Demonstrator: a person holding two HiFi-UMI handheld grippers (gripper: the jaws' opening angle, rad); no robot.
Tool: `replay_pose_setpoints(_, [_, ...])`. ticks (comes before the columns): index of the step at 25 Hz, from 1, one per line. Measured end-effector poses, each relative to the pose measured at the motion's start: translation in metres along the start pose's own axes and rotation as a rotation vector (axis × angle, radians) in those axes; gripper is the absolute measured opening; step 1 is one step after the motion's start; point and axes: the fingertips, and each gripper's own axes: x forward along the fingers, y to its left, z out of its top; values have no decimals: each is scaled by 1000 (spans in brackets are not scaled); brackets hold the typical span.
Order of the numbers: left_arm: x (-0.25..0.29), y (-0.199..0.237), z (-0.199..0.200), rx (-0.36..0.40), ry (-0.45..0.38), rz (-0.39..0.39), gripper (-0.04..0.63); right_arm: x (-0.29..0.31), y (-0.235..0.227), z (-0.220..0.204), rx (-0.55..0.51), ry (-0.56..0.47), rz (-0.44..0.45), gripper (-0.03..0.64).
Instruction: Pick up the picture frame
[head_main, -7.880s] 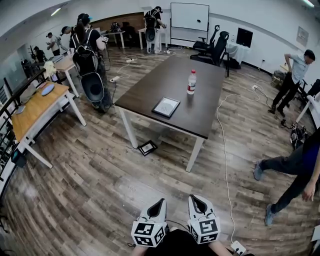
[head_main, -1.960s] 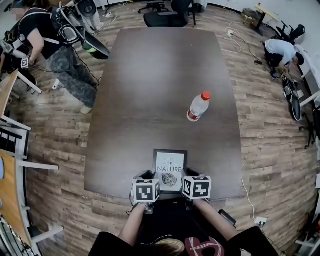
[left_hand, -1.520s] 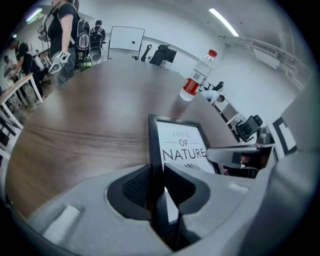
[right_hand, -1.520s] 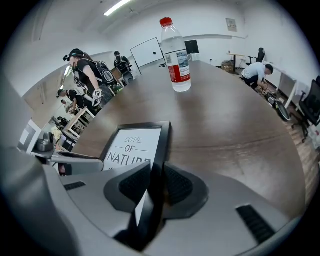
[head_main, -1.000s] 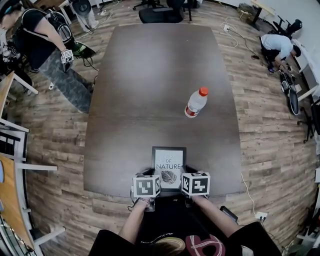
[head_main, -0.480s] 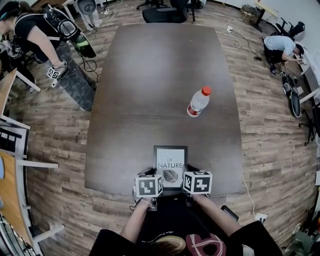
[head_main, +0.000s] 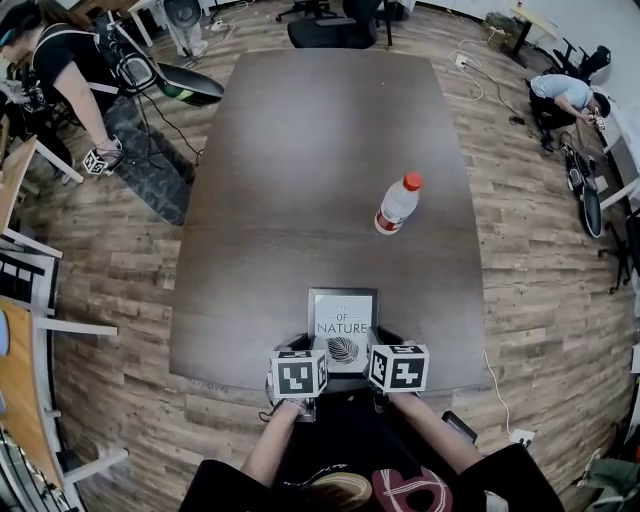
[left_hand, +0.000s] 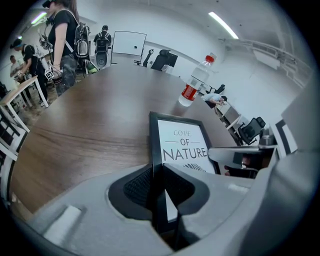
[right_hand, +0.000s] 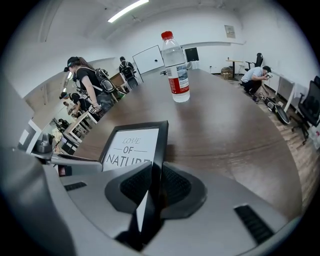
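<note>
The picture frame (head_main: 343, 318) is black with a white print reading "LOVE OF NATURE". It lies near the front edge of the dark wooden table (head_main: 300, 150). My left gripper (head_main: 307, 346) has its jaws shut on the frame's left edge (left_hand: 154, 150), with its pads (left_hand: 137, 186) pressed against the black moulding. On the opposite side, my right gripper (head_main: 378, 344) clamps the right edge (right_hand: 160, 142), and its pads (right_hand: 172, 186) touch the rim on both sides. The near end of the frame is hidden behind both marker cubes.
A clear plastic water bottle (head_main: 397, 205) with a red cap and red label stands upright on the table beyond the frame. A person (head_main: 70, 70) with a backpack bends over at the far left. Another person (head_main: 560, 95) crouches at the far right. Cables run across the wooden floor.
Both grippers and the frame stay where they were at the table's front edge. The person at the far left has shifted position.
</note>
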Motion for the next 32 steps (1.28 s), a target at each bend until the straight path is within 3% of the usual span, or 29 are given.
replay_pose_setpoints(32, [-69,-46,59,86,-322,17,75,-81,4,70,-112,-280,35,75])
